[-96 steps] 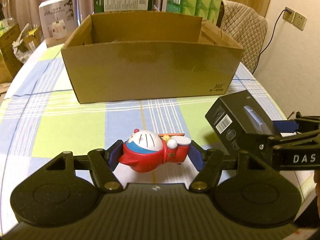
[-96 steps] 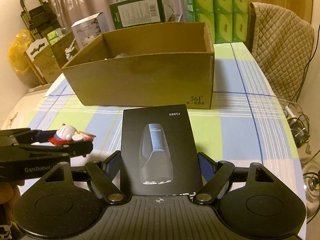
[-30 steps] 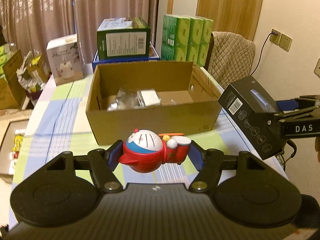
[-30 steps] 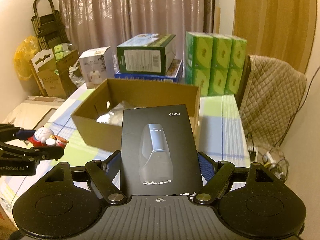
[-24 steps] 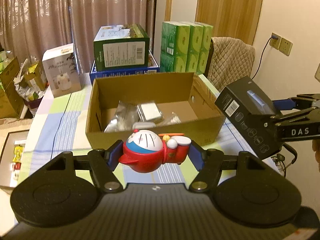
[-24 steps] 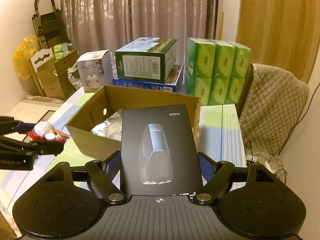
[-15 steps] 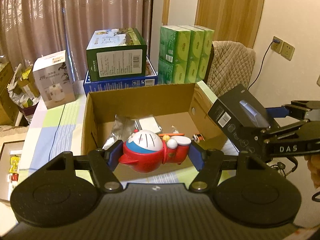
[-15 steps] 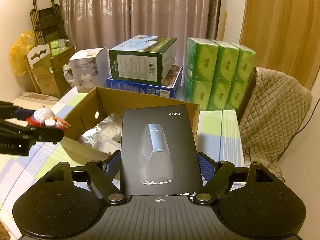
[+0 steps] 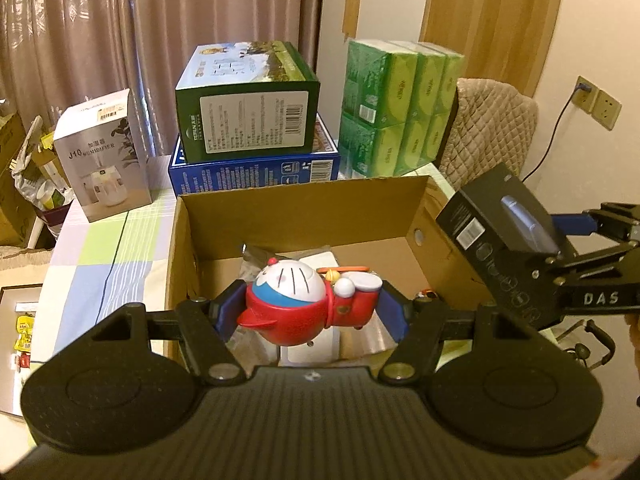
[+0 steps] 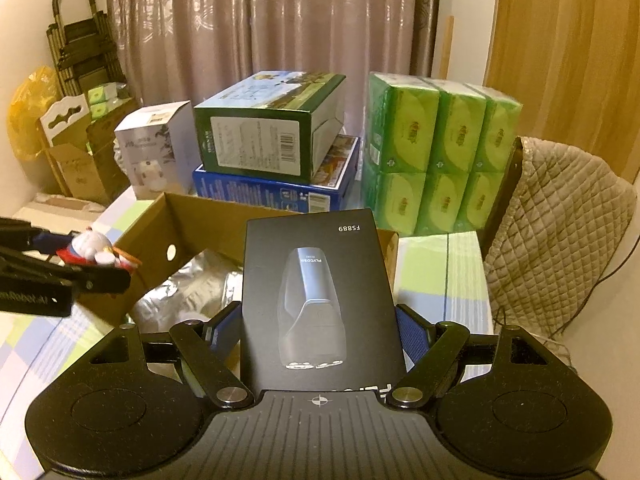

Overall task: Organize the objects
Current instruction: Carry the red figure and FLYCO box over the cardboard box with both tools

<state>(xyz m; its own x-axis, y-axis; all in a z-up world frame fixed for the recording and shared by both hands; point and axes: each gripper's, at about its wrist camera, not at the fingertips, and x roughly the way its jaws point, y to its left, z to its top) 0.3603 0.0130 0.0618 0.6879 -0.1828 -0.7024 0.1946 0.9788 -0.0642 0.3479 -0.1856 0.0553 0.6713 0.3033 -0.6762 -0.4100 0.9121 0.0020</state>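
Overhead, the left gripper (image 9: 312, 312) clamps a red-and-white round cartoon toy (image 9: 308, 304) above the open brown cardboard box (image 9: 300, 212), inside its rim; the right gripper (image 10: 320, 332) clasps a flat black shaver carton (image 10: 316, 300) over the box's right edge

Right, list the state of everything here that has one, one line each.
Left gripper: shut on the red and blue cartoon cat figurine.
Red and blue cartoon cat figurine: held in the air, over the open box.
Right gripper: shut on the black shaver box.
Black shaver box: held in the air, closed.
Brown cardboard box: open on top, silver packets inside.
Green carton: closed, stacked on a flat blue box.
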